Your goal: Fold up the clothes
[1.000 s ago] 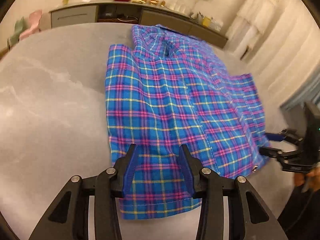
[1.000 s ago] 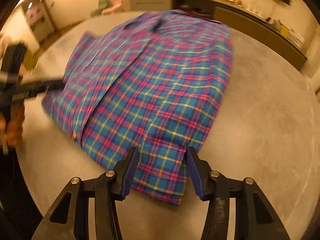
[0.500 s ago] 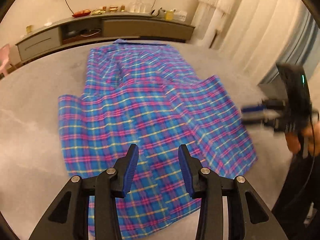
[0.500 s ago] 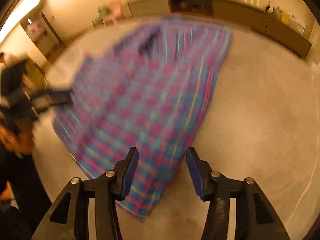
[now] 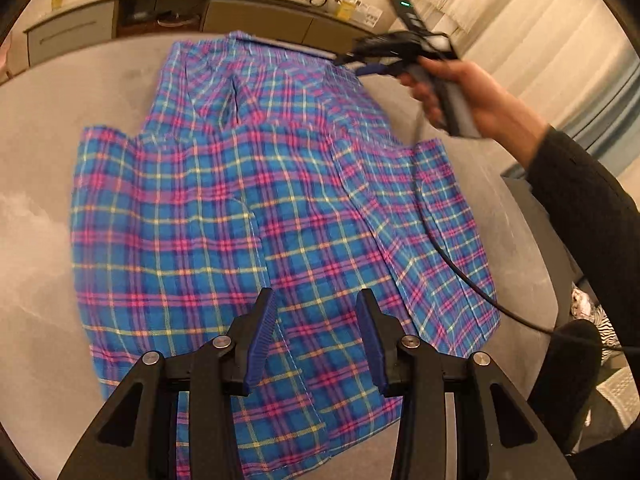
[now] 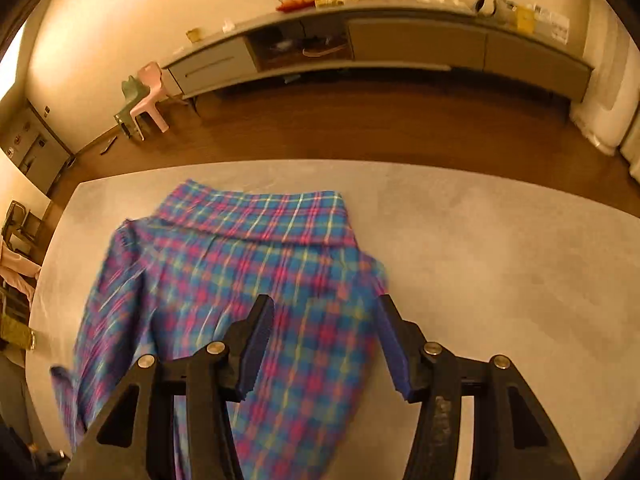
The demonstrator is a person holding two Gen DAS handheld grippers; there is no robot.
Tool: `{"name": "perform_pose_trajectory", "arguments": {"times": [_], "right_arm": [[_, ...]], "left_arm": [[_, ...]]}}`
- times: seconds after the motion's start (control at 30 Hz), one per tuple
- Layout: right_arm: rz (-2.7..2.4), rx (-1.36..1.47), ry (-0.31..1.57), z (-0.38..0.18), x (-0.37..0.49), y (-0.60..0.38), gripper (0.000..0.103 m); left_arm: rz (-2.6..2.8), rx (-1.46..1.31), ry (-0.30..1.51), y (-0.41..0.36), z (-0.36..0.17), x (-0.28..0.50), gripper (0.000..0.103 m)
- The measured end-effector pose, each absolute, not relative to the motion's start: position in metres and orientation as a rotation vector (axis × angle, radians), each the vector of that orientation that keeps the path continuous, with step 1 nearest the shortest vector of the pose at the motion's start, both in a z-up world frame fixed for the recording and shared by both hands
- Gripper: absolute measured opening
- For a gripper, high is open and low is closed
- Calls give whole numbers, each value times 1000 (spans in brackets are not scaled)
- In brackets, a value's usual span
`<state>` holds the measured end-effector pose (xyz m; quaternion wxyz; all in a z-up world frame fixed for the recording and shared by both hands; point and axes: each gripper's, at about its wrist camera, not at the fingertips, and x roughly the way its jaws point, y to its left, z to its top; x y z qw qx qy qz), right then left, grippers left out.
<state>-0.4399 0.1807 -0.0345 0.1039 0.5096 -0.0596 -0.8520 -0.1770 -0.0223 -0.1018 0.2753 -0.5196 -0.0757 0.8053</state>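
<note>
Plaid shirt (image 5: 248, 208) spread flat on the grey table (image 5: 36, 168).
I see my left gripper (image 5: 316, 336) near its hem and my right gripper (image 6: 326, 344) by the collar, both jaws apart, holding nothing.

Grey table (image 5: 36, 152): 1 blue plaid shirt (image 5: 248, 216) lying flat (sides apparently folded in), collar at far edge.

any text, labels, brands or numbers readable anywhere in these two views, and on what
None can be read.
Packages and boxes on the long sideboard: printing too small to read.
Right gripper body: a green light, no legible marking.
Plaid shirt: no label or tag showing.
Signs on the door at far left: too small and blurred.
</note>
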Motion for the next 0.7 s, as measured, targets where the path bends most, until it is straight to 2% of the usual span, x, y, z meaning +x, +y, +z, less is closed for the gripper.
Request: {"name": "perform_pose_trajectory", "arguments": {"times": [0.03,0.07,0.1,0.13,0.17,0.47,0.5,0.53,0.57,0.6,0.63,0.7], "right_arm": [[-2521,1487,-147,-34,-441,176,55],[-2525,1477,-121,-34,-443,171,50],[-2516,1485,-110,-33,-444,168,38],[-2509,1484,-112,-29,-443,165,5],[-2513,1463,-99,-23,-440,161,1],[-2539,1127,149,96,-343,93,2],[-2543,1149,141,98,-348,95,3],[-2556,1178,127,99,-354,99,17],[-2589,1225,92,94,-364,109,46],[-2607,1268,46,86,-374,120,57],[-2618,1319,-6,74,-388,135,62],[-2629,1410,-84,52,-407,153,62]], "left_arm": [[2155,-1408,-206,-21,-105,-179,40],[2146,-1419,-209,-20,-107,-181,40],[2143,-1421,-212,-19,-108,-183,40],[2140,-1421,-216,-18,-108,-185,40],[2137,-1422,-219,-17,-109,-187,40],[2187,-1425,-342,-24,-102,-175,40],[2189,-1413,-358,-24,-98,-172,40],[2189,-1399,-366,-23,-95,-168,40],[2189,-1385,-372,-22,-92,-164,40],[2183,-1374,-363,-17,-90,-162,40],[2177,-1374,-347,-14,-90,-160,40],[2157,-1391,-310,-9,-95,-159,40]]}}
